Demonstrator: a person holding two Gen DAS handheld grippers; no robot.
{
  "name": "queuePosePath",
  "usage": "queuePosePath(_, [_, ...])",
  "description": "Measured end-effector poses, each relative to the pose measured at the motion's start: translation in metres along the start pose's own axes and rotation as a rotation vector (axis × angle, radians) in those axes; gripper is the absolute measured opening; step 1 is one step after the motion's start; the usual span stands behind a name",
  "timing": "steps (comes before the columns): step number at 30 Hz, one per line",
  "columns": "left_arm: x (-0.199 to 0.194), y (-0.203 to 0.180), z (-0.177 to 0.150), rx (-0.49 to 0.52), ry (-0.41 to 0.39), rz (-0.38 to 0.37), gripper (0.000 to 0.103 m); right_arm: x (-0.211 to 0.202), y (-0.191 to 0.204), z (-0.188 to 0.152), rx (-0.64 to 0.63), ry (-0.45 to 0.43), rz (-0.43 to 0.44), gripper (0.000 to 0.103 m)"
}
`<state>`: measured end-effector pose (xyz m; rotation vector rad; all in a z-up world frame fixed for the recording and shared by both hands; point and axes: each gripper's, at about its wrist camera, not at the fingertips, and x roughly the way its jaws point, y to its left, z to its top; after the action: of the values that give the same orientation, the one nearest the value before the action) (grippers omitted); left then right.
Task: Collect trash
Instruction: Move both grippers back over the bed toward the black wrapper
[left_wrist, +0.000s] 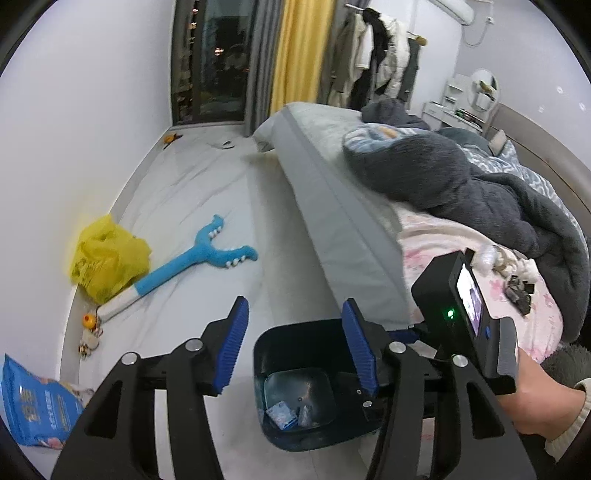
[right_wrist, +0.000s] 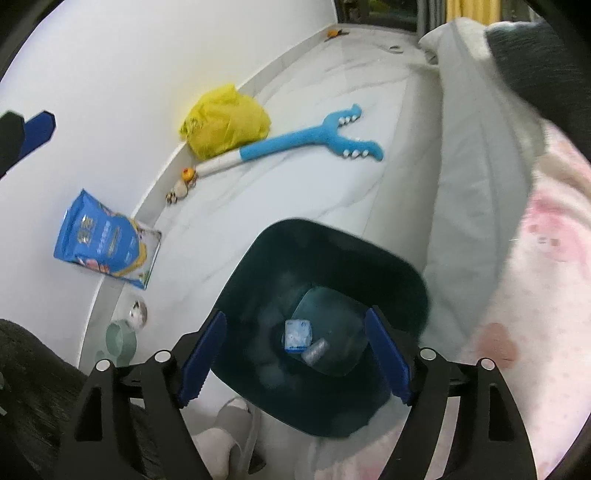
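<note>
Left tongs (left_wrist: 293, 347) nearest the lens, blue ribbed pads spread, nothing between them; black linkage arms cut off at the lower frame edge. Directly beneath and slightly right of the gap: dark teal trash bin (left_wrist: 266, 345), open-topped, standing on the pale marbled floor (left_wrist: 207, 192), its right rim partly masked by the right-hand pad. At the bin's bottom: small blue packet (left_wrist: 282, 413) and a crumpled clear wrapper (left_wrist: 308, 415), details hard to resolve.

Right tongs (right_wrist: 295, 363), pads likewise spread and empty, poised over the bin's mouth; same two scraps visible between the pads far below, blurred. In the left wrist view, only the rear of the right tool visible, with lit screen, green lamp and the holding hand (left_wrist: 535, 398), sleeve cut off by the frame.

Left of the left tongs, along the wall: blue snack bag (left_wrist: 35, 406), partly cropped; yellow plastic bag (left_wrist: 107, 258); blue plush toy (left_wrist: 199, 266) with forked end; small toys (left_wrist: 88, 332), too small to identify. Right of the tongs: bed (left_wrist: 351, 221) with pink sheet, dark blanket, and small dark items (left_wrist: 519, 291) of unclear kind. Below the right tongs: white slipper (right_wrist: 229, 435), partly hidden.
</note>
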<state>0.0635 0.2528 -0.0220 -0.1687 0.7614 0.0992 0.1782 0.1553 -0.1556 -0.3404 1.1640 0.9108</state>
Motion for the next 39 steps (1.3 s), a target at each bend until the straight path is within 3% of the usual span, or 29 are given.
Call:
queuePosePath(6, [-0.005, -0.037, 0.015, 0.049, -0.047, -0.019, 0.075, -0.043, -0.016, -0.003, -0.012, -0.096, -0.037, 0.086])
queuePosePath(16, [0.0, -0.087, 0.036, 0.076, -0.089, -0.078, 0.089, -0.103, -0.068, -0.031, 0.041, -0.211, -0.091, 0.088])
queuePosePath(31, [0.017, -0.158, 0.04, 0.159, -0.113, -0.224, 0.096, -0.178, -0.135, -0.074, 0.194, -0.357, -0.2, 0.091])
queuePosePath(39, [0.03, -0.184, 0.036, 0.197, -0.098, -0.265, 0.097, -0.213, -0.178, -0.11, 0.342, -0.419, -0.332, 0.095])
